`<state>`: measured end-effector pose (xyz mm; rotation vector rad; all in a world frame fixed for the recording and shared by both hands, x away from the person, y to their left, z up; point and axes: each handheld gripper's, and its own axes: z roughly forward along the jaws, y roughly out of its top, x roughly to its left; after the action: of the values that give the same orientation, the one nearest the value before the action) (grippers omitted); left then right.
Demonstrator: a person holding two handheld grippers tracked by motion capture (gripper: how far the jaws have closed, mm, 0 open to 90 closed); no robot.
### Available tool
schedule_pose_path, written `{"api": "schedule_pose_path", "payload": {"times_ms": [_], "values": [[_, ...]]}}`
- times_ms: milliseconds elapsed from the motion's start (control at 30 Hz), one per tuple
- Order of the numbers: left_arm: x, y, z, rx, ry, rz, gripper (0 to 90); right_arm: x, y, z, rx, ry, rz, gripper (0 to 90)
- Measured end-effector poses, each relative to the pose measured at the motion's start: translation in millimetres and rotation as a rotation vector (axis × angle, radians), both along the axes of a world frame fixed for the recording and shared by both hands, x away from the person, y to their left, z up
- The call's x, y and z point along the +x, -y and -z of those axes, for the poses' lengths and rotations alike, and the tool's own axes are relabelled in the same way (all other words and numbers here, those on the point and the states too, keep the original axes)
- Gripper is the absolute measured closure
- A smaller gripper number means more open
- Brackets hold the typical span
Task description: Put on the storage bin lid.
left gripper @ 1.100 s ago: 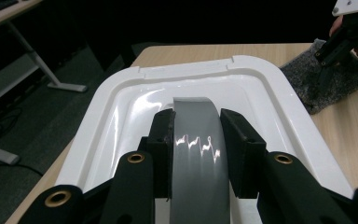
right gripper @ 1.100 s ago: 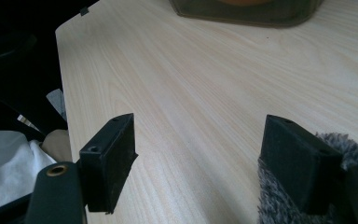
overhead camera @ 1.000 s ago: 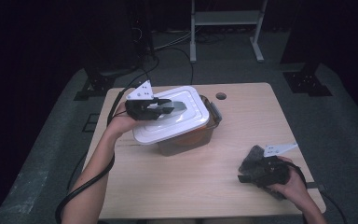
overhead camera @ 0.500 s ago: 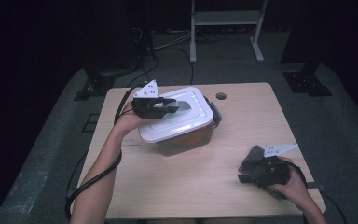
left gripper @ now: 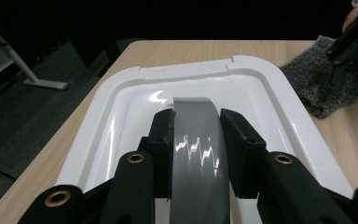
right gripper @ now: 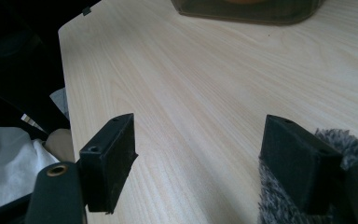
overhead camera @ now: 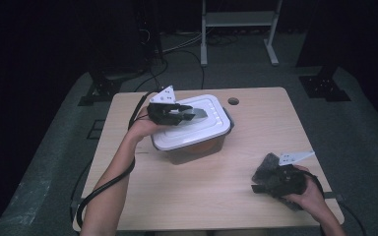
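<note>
Lid (overhead camera: 197, 123): white, glossy, stiff plastic; judged light and slippery; seated on the tinted container (overhead camera: 197, 150) on the tabletop (overhead camera: 256, 147).
Handle (left gripper: 196, 140): grey arched strap, best gripped mid-span.
Left tongs (left gripper: 196, 140): clamped on the handle.
Right tongs (right gripper: 200, 163): wide open, nothing held, beside a grey cloth (right gripper: 303, 186).

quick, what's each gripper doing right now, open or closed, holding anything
Left gripper: closed on the grey handle of the white lid.
Right gripper: open, holding nothing, next to the grey cloth.
</note>
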<state>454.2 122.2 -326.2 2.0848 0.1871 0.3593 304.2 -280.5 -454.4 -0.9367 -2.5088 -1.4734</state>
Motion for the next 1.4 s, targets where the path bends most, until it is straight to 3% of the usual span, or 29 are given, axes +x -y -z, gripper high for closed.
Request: {"api": "schedule_pose_path", "payload": {"times_ms": [967, 1233, 1400], "values": [[10.5, 14.9, 11.5, 0.061, -0.016, 0.015, 66.3, -1.6, 0.0, 0.1, 0.003, -0.002, -0.011, 25.0], [12.1, 15.2, 12.0, 0.06, -0.023, 0.018, 66.0, -1.9, 1.0, 0.0, 0.003, -0.003, -0.008, 25.0], [11.8, 16.7, 14.7, 0.089, -0.017, 0.019, 62.2, -2.0, 0.7, -0.3, 0.004, 0.0, -0.012, 25.0]]}}
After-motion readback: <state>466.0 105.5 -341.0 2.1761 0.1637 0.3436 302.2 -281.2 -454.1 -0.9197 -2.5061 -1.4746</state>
